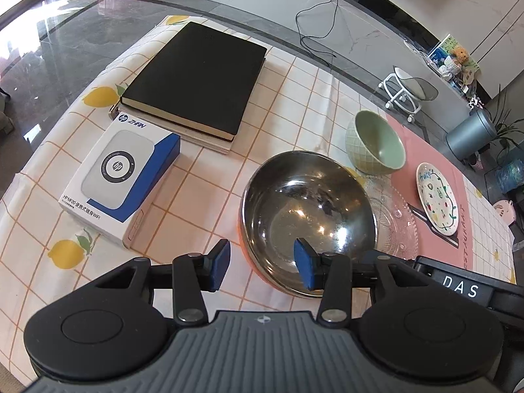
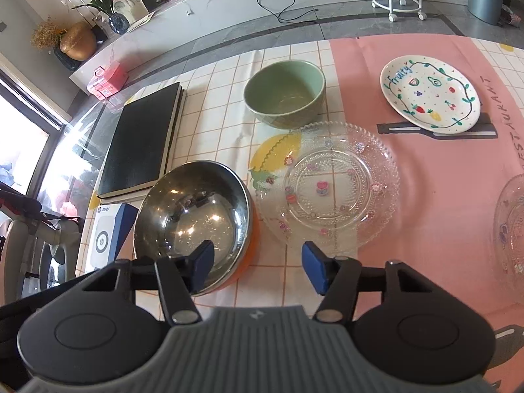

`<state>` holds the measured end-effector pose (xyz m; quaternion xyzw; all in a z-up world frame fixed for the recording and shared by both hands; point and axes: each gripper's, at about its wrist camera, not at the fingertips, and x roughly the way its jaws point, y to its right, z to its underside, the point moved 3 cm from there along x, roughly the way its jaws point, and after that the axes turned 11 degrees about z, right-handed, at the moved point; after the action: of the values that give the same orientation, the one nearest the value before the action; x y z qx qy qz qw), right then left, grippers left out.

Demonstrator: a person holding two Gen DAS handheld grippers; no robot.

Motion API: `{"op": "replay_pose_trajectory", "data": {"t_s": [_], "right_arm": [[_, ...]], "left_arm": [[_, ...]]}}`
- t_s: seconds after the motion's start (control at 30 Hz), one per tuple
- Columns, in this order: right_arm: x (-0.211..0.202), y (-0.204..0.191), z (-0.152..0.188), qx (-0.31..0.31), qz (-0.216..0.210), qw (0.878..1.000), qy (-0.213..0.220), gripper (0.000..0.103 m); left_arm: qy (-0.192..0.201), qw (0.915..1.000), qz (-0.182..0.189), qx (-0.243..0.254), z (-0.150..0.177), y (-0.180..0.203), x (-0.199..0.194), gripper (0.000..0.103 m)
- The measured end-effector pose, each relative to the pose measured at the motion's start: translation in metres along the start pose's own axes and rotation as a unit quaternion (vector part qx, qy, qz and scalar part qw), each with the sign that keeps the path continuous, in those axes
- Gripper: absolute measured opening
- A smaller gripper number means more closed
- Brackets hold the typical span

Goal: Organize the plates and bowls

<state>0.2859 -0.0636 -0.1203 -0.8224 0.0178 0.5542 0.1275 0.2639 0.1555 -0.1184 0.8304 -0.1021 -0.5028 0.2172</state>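
Both my hand-held grippers, left (image 1: 262, 263) and right (image 2: 257, 263), hang spread and empty over the round steel bowl (image 2: 193, 213) on the worktop; its slick rim could slip, knocking the clear glass plate (image 2: 330, 183) just beside it.

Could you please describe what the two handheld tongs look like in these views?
Both look alike. The left tongs and right tongs each have two blue pads on black hinged linkage arms with silver pivot pins. Behind sit two round black housings flanking a grey ribbed centre plate with a small logo. In the left wrist view, a black bar lettered "DAS" shows beside them. No hands or sleeves are visible.
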Motion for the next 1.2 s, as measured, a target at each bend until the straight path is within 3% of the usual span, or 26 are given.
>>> {"op": "replay_pose_trajectory", "data": {"t_s": [0.13,0.23,0.47,0.53,0.87,1.2], "right_arm": [[0.018,-0.004,-0.003,0.016,0.0,1.0,-0.023,0.045],[0.026,-0.007,-0.004,0.023,-0.001,0.999,-0.033,0.033],[0.033,-0.013,-0.006,0.026,0.004,0.999,-0.042,0.018],[0.033,-0.013,-0.006,0.025,0.009,0.999,-0.042,0.012],[0.008,-0.012,0.003,0.02,-0.001,0.999,-0.04,0.011],[-0.058,0.003,0.042,0.023,-0.022,0.999,-0.013,0.011]], "left_arm": [[-0.003,0.9999,-0.009,-0.012,-0.002,-0.01,0.013,0.048],[-0.002,0.9998,-0.017,-0.012,-0.005,-0.012,0.02,0.04],[-0.006,0.9995,-0.024,-0.018,-0.007,-0.011,0.027,0.013],[-0.006,0.9993,-0.032,-0.016,-0.007,-0.009,0.026,0.012],[0.006,0.9992,-0.04,-0.003,0.004,0.005,-0.006,0.011],[0.056,0.9978,-0.035,-0.006,0.044,0.034,-0.071,0.011]]}}
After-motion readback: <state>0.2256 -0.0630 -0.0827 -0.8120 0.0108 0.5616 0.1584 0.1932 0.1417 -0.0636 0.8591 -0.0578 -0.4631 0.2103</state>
